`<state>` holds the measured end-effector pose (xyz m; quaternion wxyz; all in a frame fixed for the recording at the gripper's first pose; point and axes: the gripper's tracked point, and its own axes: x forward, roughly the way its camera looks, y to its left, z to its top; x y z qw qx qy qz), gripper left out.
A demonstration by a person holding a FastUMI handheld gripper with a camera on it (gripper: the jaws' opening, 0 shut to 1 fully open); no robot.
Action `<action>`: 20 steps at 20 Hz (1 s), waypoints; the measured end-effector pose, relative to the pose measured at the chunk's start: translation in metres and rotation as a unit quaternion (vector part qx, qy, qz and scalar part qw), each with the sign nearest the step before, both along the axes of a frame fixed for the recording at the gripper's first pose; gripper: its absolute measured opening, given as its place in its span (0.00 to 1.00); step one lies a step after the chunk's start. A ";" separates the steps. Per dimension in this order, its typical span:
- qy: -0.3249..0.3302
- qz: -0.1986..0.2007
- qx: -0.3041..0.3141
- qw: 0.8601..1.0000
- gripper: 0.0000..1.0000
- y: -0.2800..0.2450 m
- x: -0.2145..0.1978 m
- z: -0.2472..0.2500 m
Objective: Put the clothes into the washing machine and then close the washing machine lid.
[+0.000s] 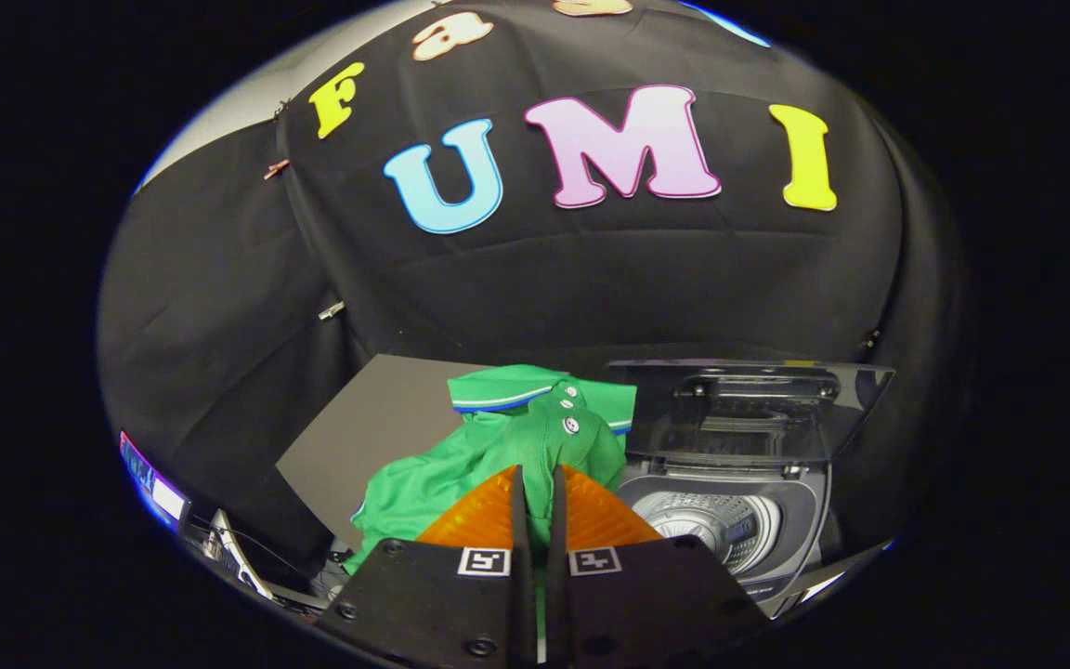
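Green fabric hangs bunched around the orange fingers (pixel 489 516) of the hand-held gripper (pixel 535 506), which is clenched on the green polo shirt (pixel 507 455) with only a thin slit between its pads, the shirt's blue-trimmed collar and white buttons lifted just beyond the fingertips. Right beside the shirt sits the small washing machine (pixel 730 520), its dark see-through lid (pixel 749 409) standing open and upright, and the perforated steel drum (pixel 711 525) shows. Behind the shirt lies the grey surface (pixel 377 418).
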<state>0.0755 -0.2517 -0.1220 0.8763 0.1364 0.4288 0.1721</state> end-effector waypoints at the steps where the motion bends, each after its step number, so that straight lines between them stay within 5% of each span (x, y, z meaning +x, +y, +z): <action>1: 0.007 -0.008 0.016 1.000 0.08 -0.012 0.004 -0.001; 7: 0.024 -0.008 0.038 0.999 0.08 -0.077 0.012 -0.016; 12: -0.004 0.022 -0.018 1.000 0.08 -0.107 0.012 -0.042; 20: 0.050 -0.021 -0.056 0.997 0.08 -0.153 0.008 -0.105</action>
